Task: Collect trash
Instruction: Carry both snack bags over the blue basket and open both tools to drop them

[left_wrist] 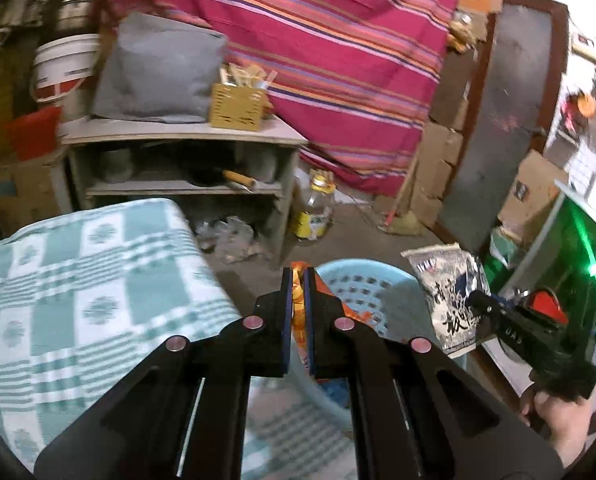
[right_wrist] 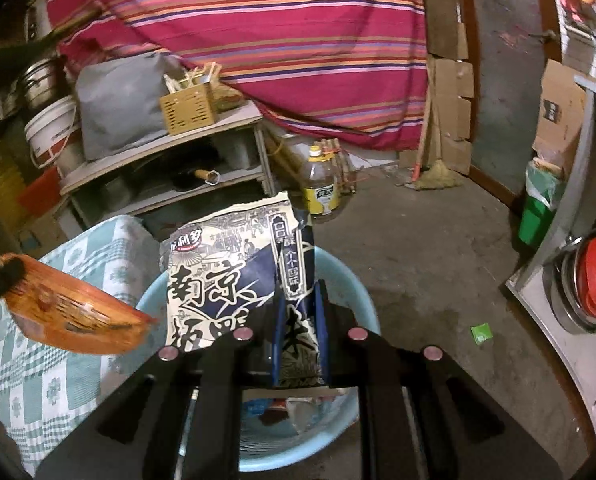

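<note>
Basket [right_wrist: 354,280] on floor, just right of cloth-covered block [left_wrist: 78,280]. Left gripper [left_wrist: 298,280] holds wrapper [right_wrist: 74,316] over basket's left rim; right gripper [right_wrist: 300,296] holds printed bag [right_wrist: 226,264] above basket. Behind: shelf unit [left_wrist: 178,136] carrying box of sticks [left_wrist: 238,106]. Oil bottle [right_wrist: 322,188] on floor right of shelf unit.
</note>
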`<act>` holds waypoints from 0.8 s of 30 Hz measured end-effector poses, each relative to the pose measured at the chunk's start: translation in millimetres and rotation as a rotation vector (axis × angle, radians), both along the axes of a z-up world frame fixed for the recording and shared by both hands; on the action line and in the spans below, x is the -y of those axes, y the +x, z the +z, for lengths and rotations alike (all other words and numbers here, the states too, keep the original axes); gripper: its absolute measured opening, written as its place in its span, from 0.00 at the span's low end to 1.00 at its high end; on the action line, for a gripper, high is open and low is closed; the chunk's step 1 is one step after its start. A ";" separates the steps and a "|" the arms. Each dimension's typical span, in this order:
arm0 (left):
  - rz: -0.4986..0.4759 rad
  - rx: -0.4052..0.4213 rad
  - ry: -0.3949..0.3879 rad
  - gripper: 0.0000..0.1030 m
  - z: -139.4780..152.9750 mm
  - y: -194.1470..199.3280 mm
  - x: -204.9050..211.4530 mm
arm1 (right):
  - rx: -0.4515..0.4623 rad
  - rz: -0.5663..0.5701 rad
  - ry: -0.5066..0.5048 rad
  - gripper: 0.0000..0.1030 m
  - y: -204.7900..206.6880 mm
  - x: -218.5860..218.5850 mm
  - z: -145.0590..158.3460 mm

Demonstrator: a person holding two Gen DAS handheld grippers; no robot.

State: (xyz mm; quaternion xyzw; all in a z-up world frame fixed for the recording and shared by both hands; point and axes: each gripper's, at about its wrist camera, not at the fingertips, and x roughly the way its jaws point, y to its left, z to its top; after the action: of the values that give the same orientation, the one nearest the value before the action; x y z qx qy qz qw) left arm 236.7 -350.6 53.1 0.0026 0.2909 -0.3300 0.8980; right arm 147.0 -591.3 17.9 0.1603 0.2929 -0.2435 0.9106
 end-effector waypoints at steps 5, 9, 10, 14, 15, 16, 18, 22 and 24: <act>-0.029 0.004 0.063 0.06 -14.1 -3.1 36.9 | 0.007 -0.008 0.013 0.14 -5.7 6.7 -2.8; -0.013 -0.001 0.079 0.47 -16.3 0.2 44.5 | 0.007 -0.002 0.017 0.14 -6.8 6.1 -4.4; -0.001 0.010 0.080 0.51 -15.5 -0.8 42.3 | 0.005 0.000 0.018 0.14 -7.0 6.4 -5.1; 0.038 0.044 0.081 0.73 -10.7 -4.2 28.5 | -0.004 0.014 0.017 0.14 -0.3 0.0 -5.7; 0.052 0.052 0.079 0.79 -9.1 -5.4 22.2 | -0.008 0.018 0.016 0.14 1.9 -1.6 -6.0; 0.064 0.062 0.079 0.83 -7.4 -6.9 16.7 | -0.014 0.024 0.013 0.14 3.6 -3.7 -7.3; 0.084 0.081 0.072 0.92 -3.9 -9.7 2.6 | -0.022 0.032 0.012 0.15 7.5 -7.4 -9.6; 0.121 0.104 0.075 0.94 2.8 -14.1 -22.4 | -0.046 0.048 0.008 0.18 19.9 -15.9 -15.6; 0.146 0.117 0.079 0.95 6.0 -18.4 -36.6 | -0.058 0.060 0.007 0.19 26.3 -20.5 -17.7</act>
State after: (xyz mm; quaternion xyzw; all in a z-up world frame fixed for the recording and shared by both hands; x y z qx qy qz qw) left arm 218.3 -314.0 59.1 0.0363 0.2501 -0.2514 0.9343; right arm 173.3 -570.8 0.2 0.1476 0.3246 -0.2197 0.9080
